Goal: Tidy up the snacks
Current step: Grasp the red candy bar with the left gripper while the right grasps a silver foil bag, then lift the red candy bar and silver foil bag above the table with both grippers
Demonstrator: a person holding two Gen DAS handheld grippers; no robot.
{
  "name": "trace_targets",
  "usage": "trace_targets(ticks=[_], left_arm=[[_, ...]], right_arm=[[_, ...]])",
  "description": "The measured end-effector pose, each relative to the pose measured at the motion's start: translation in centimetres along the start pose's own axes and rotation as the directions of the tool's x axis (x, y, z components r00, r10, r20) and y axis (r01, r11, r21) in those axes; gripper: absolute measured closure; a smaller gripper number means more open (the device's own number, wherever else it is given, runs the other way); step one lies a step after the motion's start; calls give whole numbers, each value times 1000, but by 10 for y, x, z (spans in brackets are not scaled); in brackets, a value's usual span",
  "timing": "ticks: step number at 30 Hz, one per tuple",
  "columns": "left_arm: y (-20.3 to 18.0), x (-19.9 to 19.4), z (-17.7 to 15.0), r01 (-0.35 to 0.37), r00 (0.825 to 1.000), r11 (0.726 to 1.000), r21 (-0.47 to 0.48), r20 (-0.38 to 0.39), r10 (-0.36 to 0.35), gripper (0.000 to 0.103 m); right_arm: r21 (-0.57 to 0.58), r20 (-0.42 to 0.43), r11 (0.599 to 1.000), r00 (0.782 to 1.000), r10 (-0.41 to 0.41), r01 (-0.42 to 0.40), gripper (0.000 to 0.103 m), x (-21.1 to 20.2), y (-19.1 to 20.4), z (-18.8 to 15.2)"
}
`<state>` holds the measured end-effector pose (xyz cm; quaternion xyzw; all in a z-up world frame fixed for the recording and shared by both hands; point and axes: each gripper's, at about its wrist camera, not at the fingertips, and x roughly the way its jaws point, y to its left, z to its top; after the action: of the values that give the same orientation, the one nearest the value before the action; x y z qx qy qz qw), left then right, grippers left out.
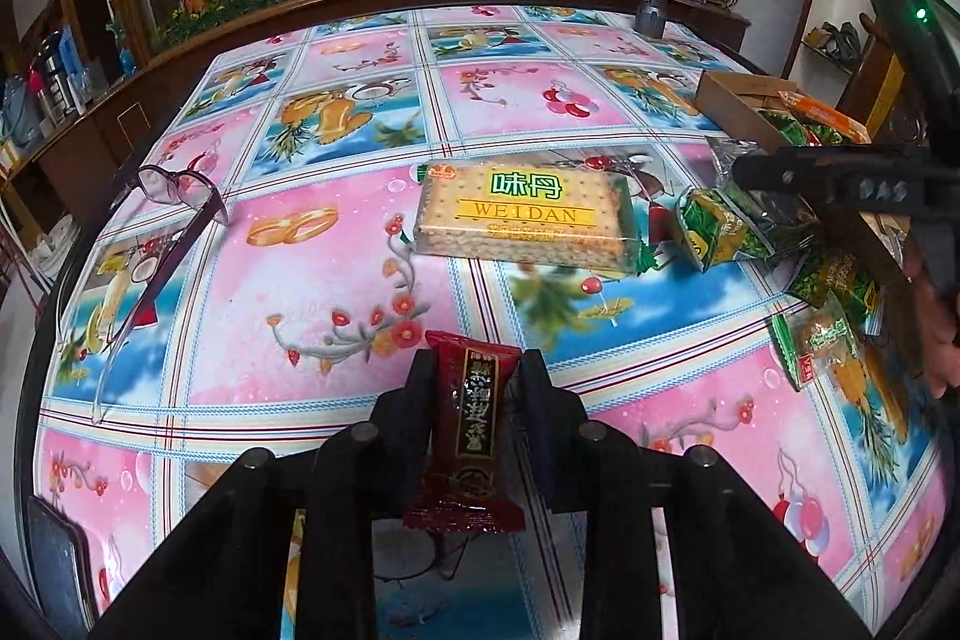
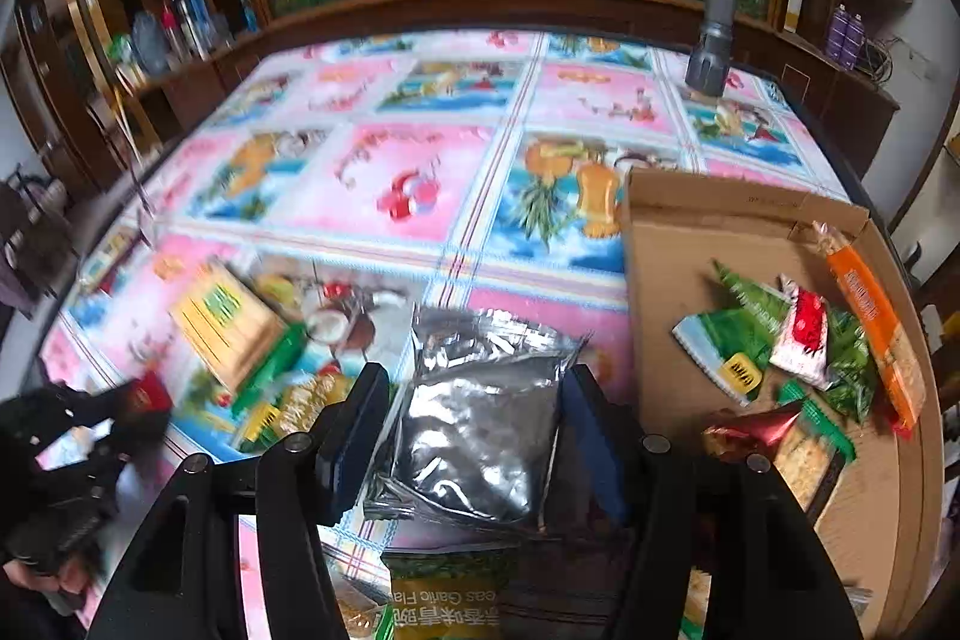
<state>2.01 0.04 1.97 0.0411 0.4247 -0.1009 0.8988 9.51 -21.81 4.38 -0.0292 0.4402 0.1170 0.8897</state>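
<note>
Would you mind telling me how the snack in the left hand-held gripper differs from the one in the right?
The dark red snack packet in the left hand-held gripper is narrow with printed lettering; the silver foil pouch in the right hand-held gripper is wider, plain and crinkled. Both are sealed and clamped between two fingers above the patterned tablecloth.

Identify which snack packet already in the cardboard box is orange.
The long orange packet along the far right wall of the cardboard box. The packets beside it are green, red-and-white or dark red, and shorter.
</note>
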Motion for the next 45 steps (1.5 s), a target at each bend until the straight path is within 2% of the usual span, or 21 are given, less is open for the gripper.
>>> trace_targets(ticks=[2, 4, 12, 14, 17, 21, 26, 28, 32, 38, 45], left_arm=[[-1, 0, 0, 1, 1000, 1000, 4, 1, -1, 76], [-3, 0, 0, 3, 1000, 1000, 7, 3, -3, 76], [-10, 0, 0, 5, 1000, 1000, 12, 7, -5, 76], [-10, 0, -1, 7, 1000, 1000, 15, 7, -7, 76], [-10, 0, -1, 6, 1000, 1000, 15, 9, -6, 78], [-7, -2, 0, 25, 999, 1000, -13, 21, -25, 85], [-8, -16, 15, 33, 992, 995, -92, 123, -21, 85], [-15, -20, 24, 15, 985, 995, -103, 171, 3, 84], [-31, -22, 42, -53, 966, 994, -100, 246, 76, 84], [-39, -17, 42, -186, 942, 981, -59, 273, 195, 84], [-35, -20, 38, -206, 936, 977, -65, 278, 215, 84]], right_arm=[[-29, 4, 998, 999, -54, 54, 36, 1, 4, -2], [-38, -15, 997, 998, -67, 67, 31, 4, 4, -3], [-169, -39, 976, 989, -145, 137, 33, 12, 28, -14], [-156, -39, 983, 994, -107, 99, 41, 10, 27, -15], [-132, -21, 991, 999, -36, 33, 41, 3, 24, -13], [-98, 69, 995, 997, 31, -24, 41, -16, 22, -8], [-53, 141, 987, 977, 158, -152, 41, -33, 22, -3], [-52, 156, 983, 971, 183, -177, 41, -35, 23, -1], [-69, 189, 981, 963, 190, -180, 41, -40, 28, -2], [-82, 225, 980, 954, 197, -183, 41, -47, 29, -3], [-99, 271, 973, 935, 229, -210, 41, -55, 30, -5]])
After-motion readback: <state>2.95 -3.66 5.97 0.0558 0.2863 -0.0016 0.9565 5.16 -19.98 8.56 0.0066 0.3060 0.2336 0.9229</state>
